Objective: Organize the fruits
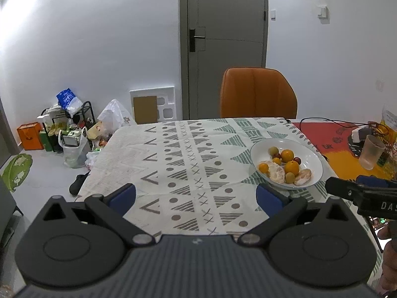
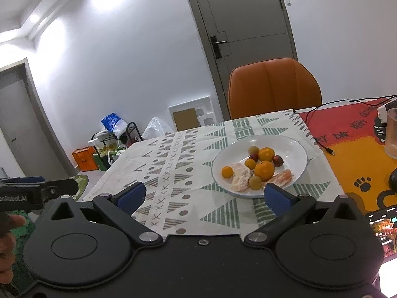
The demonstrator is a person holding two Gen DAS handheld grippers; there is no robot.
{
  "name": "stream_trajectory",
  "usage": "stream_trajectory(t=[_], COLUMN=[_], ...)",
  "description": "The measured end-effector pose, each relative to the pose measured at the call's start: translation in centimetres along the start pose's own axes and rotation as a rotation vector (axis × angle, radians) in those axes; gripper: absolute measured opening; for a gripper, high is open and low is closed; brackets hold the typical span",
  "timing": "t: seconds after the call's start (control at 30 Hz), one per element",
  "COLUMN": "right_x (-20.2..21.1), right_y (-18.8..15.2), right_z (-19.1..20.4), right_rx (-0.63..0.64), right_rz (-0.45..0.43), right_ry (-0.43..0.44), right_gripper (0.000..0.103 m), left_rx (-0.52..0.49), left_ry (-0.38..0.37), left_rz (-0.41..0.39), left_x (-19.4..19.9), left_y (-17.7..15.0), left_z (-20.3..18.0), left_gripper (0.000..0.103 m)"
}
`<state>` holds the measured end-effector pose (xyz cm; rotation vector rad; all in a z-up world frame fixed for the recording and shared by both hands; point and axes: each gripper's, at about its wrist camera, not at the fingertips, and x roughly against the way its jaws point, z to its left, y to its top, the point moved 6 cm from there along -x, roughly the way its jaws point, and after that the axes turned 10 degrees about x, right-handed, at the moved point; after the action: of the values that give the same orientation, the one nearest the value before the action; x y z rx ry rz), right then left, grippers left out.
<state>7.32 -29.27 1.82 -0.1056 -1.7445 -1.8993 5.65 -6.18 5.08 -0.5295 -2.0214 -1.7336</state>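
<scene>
We hold both grippers, L [image 1: 196, 196] & R [image 2: 209, 197], wide open w/ nothing gripped, fruit [image 2: 258, 170] piled in plate [image 2: 295, 149] on table [image 1: 161, 164]; soft peeled segments may squash if pinched hard.

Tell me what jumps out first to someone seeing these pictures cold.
The white plate piled with oranges, peeled segments and small plums sits on the patterned tablecloth, right of centre. Behind the table stands an orange chair before a grey door. Both the left gripper and right gripper hang open and empty.
</scene>
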Motion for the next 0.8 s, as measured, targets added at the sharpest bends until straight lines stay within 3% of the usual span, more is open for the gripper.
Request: stream_trajectory(t=[0.8], right_x=[0.4], right_y=[-1.2], right_z=[2.7], right_rx=[0.035], right_rz=[0.002], right_ry=[0.014], right_gripper=[0.103], left_rx=[0.075], left_ry=[0.074], left_rz=[-0.025], left_x=[0.7], left_y=[-1.7], left_z=[5.9], left_gripper=[0.102])
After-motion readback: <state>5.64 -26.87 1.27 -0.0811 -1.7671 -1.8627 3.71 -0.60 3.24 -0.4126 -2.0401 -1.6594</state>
